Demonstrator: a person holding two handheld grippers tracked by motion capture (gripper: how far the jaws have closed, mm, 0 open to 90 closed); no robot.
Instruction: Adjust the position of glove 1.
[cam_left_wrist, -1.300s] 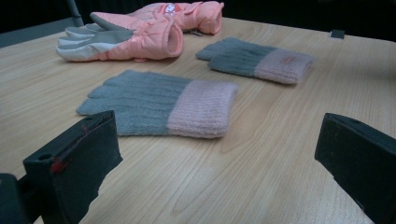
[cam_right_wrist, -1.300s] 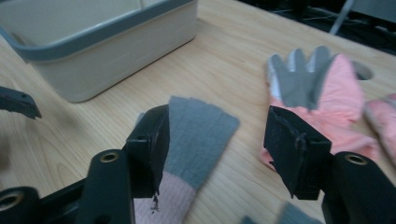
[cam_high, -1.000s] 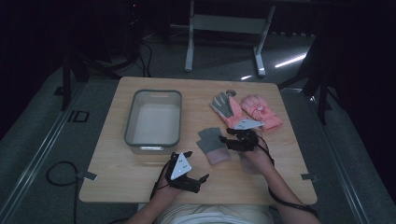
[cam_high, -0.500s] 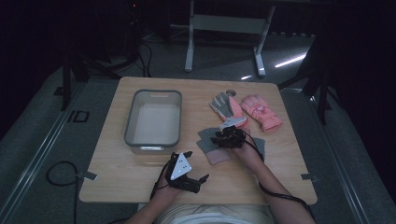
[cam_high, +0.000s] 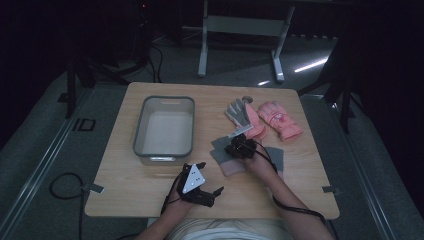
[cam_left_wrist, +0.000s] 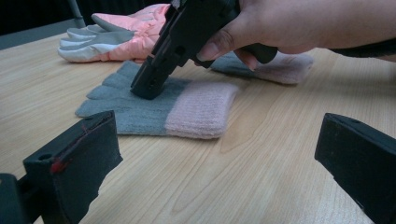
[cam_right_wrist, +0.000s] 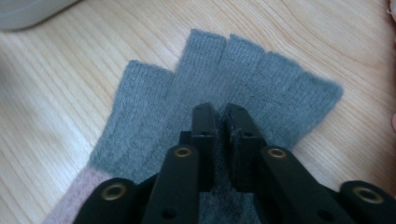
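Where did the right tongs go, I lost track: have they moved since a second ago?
Yes. The right tongs slid left, toward the tub, closing onto the grey knit glove.

My right gripper (cam_high: 239, 148) stood tilted steeply downward, tips pointing toward ten o'clock in the high view, my right hand (cam_high: 257, 162) wrapped round its body from five o'clock. Its jaws had just been closing and stood nearly together, pinching a fold of the knit glove (cam_right_wrist: 224, 88) between the pads. My left gripper (cam_high: 199, 184) lay low and level near six o'clock, jaws spread wide with nothing between them. Both forearms entered from six o'clock.
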